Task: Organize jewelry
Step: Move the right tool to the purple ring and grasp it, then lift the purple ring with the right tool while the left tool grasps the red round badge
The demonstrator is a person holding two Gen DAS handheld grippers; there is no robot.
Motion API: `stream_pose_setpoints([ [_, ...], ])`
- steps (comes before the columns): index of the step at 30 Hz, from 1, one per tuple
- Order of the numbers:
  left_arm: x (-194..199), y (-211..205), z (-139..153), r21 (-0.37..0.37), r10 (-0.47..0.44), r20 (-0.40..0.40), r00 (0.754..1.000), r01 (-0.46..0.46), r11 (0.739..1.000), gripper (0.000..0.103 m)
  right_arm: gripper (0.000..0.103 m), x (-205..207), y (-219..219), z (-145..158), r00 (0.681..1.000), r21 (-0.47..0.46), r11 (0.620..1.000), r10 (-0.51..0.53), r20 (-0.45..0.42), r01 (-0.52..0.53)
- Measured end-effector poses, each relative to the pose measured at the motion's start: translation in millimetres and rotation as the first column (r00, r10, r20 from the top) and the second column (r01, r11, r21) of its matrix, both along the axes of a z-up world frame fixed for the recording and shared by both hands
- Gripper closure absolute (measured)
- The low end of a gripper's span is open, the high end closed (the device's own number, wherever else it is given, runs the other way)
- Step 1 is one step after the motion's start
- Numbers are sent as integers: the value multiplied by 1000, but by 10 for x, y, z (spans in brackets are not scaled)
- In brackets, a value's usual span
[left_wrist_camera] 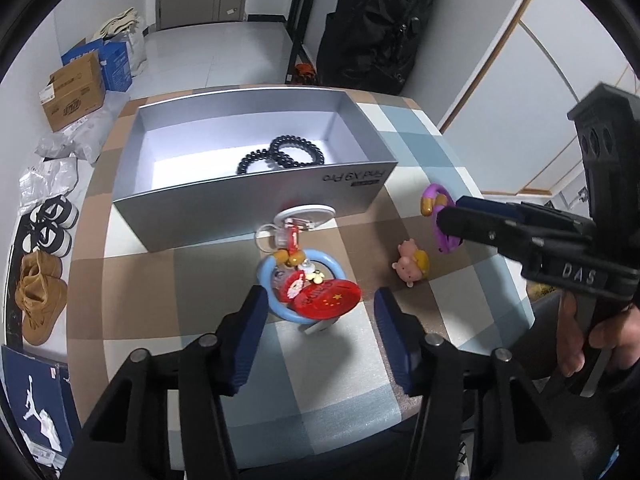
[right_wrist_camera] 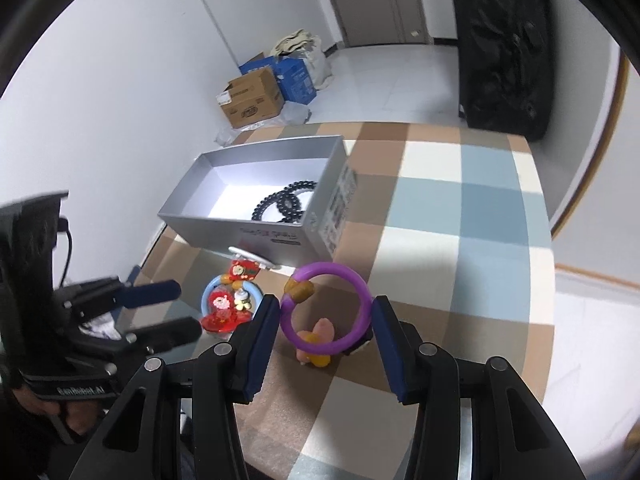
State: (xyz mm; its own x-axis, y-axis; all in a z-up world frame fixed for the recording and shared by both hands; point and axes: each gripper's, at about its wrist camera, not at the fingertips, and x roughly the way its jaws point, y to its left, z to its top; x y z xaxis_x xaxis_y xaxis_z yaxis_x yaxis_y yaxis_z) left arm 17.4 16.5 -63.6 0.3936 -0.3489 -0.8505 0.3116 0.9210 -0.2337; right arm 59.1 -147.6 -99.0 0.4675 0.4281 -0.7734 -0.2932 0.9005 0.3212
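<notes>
A blue ring bracelet (left_wrist_camera: 324, 256) with red charms (left_wrist_camera: 328, 300) lies on the checked tablecloth, between the fingers of my left gripper (left_wrist_camera: 320, 292). The left pad sits at the ring's edge, the right pad stands apart, so the jaws are open. My right gripper (right_wrist_camera: 326, 304) is shut on a purple ring bracelet (right_wrist_camera: 356, 280), both pads against its sides, held above the cloth. A pink pig charm (left_wrist_camera: 412, 264) shows under it; whether it hangs or lies I cannot tell. A silver box (left_wrist_camera: 240, 208) behind holds a black bead bracelet (left_wrist_camera: 280, 154).
A white ring bracelet (left_wrist_camera: 308, 212) with a red tag lies against the box's front wall. On the floor left of the table are shoes (left_wrist_camera: 40, 284) and cardboard boxes (left_wrist_camera: 72, 92). A black bag (left_wrist_camera: 380, 20) hangs behind the table. A hand (left_wrist_camera: 576, 340) grips the right tool.
</notes>
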Motion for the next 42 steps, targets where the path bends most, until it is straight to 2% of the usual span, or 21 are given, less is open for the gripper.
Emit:
stream_pose_setpoints([
  [3, 2, -92, -18, 47, -19, 14, 1000, 18, 999, 66, 60, 27, -42, -34, 1000, 15, 1000, -14, -24, 14],
  [4, 0, -118, -28, 59, -28, 17, 999, 27, 998, 69, 72, 35, -47, -51, 999, 20, 1000, -14, -38, 14],
  [5, -3, -142, -39, 69, -36, 19, 999, 35, 997, 73, 75, 46, -53, -70, 999, 19, 1000, -14, -48, 15],
  [8, -21, -224, -78, 91, -70, 15, 997, 68, 994, 79, 76, 58, -68, -123, 997, 1, 1000, -23, -71, 23],
  [11, -46, -268, -91, 123, -85, 24, 996, 82, 989, 81, 77, 51, -93, -134, 997, -4, 1000, -26, -74, 26],
  [15, -33, -252, -75, 114, -79, 15, 997, 77, 991, 85, 77, 38, -143, -103, 997, 14, 999, -33, -67, 34],
  [17, -36, -237, -39, 104, -79, 17, 997, 77, 992, 93, 75, 36, -154, -118, 997, 7, 999, -40, -71, 41],
  [19, -24, -226, -29, 98, -76, 18, 997, 73, 992, 96, 75, 43, -179, -153, 995, -6, 999, -55, -87, 54],
  [23, 9, -145, -26, 43, -49, -11, 999, 49, 998, 98, 73, 78, -282, -252, 983, 0, 995, -100, -152, 101],
  [27, 61, -2, -27, -44, -7, -51, 999, 4, 999, 99, 69, 88, -372, -269, 974, 53, 989, -124, -189, 137],
  [30, 104, 96, -33, -103, 24, -83, 996, -33, 994, 101, 58, 94, -401, -286, 967, 95, 984, -126, -219, 150],
  [31, 125, 115, -42, -123, 34, -96, 995, -46, 991, 101, 57, 96, -408, -299, 964, 107, 982, -128, -232, 156],
  [34, 149, 192, -53, -187, 57, -129, 990, -81, 979, 101, 57, 118, -423, -365, 951, 142, 975, -124, -283, 170],
  [42, 195, 266, -36, -257, 82, -169, 982, -125, 958, 102, 57, 185, -499, -480, 916, 251, 938, -130, -380, 238],
])
